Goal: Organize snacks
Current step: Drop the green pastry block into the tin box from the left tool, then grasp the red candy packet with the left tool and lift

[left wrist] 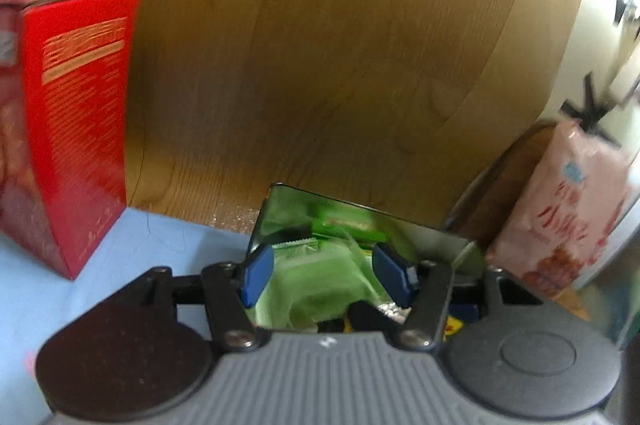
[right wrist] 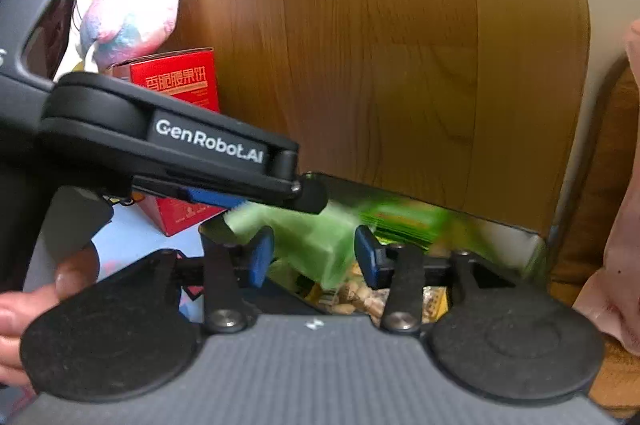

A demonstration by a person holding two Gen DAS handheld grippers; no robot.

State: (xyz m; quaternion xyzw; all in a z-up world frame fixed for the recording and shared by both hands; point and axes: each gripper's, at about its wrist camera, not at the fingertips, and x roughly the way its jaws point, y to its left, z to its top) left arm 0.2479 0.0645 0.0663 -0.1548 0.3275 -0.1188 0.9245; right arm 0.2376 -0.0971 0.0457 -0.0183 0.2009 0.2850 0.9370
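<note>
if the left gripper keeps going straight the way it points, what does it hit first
Most likely the pale green snack packet lying between the left gripper's open fingers, inside the shiny metal bin; depth is hard to judge.

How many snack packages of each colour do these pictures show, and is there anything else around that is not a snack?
Red boxes: 1, the red box standing on the blue cloth.
Green packets: at least 2, a pale green packet and a brighter green pack in the shiny bin.
Pink bags: 1, the pink bag.
Plush toys: 1, the plush toy.
Total: 5, counting only what is clear.
</note>
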